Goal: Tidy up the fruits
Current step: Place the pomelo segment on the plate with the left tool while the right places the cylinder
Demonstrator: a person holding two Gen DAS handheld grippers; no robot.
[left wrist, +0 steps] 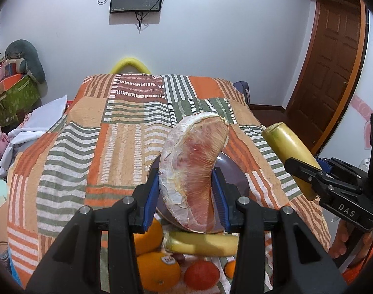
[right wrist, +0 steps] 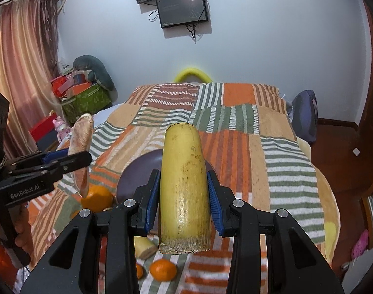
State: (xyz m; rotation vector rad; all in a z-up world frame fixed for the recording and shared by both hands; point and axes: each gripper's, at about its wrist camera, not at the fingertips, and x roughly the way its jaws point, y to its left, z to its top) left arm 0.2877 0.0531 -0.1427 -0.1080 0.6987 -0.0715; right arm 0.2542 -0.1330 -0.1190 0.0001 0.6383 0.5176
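My left gripper [left wrist: 186, 191] is shut on a pink peeled pomelo wedge [left wrist: 193, 169] and holds it above a dark purple plate [left wrist: 233, 176] on the bed. My right gripper [right wrist: 184, 201] is shut on a yellow sugarcane piece [right wrist: 184, 186], also above the plate [right wrist: 137, 174]. Each gripper shows in the other's view, the right one with its cane [left wrist: 292, 156] and the left one with its wedge [right wrist: 82, 152]. Below lie oranges [left wrist: 157, 272], a red-orange fruit [left wrist: 202, 275], a second cane piece [left wrist: 203, 243] and small tangerines [right wrist: 163, 269].
The bed carries an orange, green and white striped blanket [left wrist: 88, 159]. Boxes and a grey cushion [left wrist: 24, 61] stand at the left. A wooden door [left wrist: 333, 73] is at the right, screens [right wrist: 181, 7] on the far wall, and a dark bag [right wrist: 305, 115] beside the bed.
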